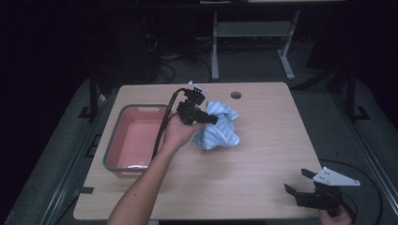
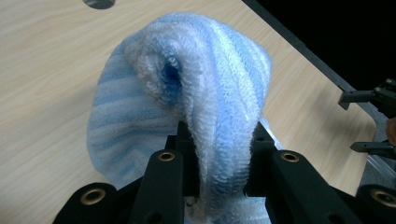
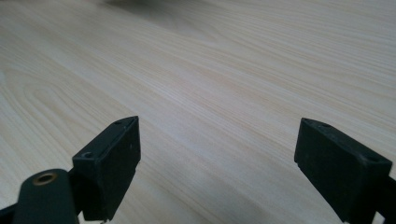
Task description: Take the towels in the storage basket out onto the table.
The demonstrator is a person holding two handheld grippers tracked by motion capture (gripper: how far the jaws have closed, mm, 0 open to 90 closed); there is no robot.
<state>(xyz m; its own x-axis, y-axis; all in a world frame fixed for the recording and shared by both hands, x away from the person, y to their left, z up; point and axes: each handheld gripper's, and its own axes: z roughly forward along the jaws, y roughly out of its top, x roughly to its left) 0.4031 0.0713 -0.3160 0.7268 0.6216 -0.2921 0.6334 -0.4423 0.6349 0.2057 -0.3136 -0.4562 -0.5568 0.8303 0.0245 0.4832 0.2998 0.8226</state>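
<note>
One fluffy striped blue towel (image 2: 210, 93), pinched in left tool (image 2: 217, 154), woodgrain table (image 1: 263, 154)

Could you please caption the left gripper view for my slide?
Left gripper jaws clamp a blue striped towel above the table.

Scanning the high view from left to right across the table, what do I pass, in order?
Pink tub → left hand-held gripper, shut on the blue striped towel → open stretch of table → right hand-held gripper, open, at the near right corner.
</note>
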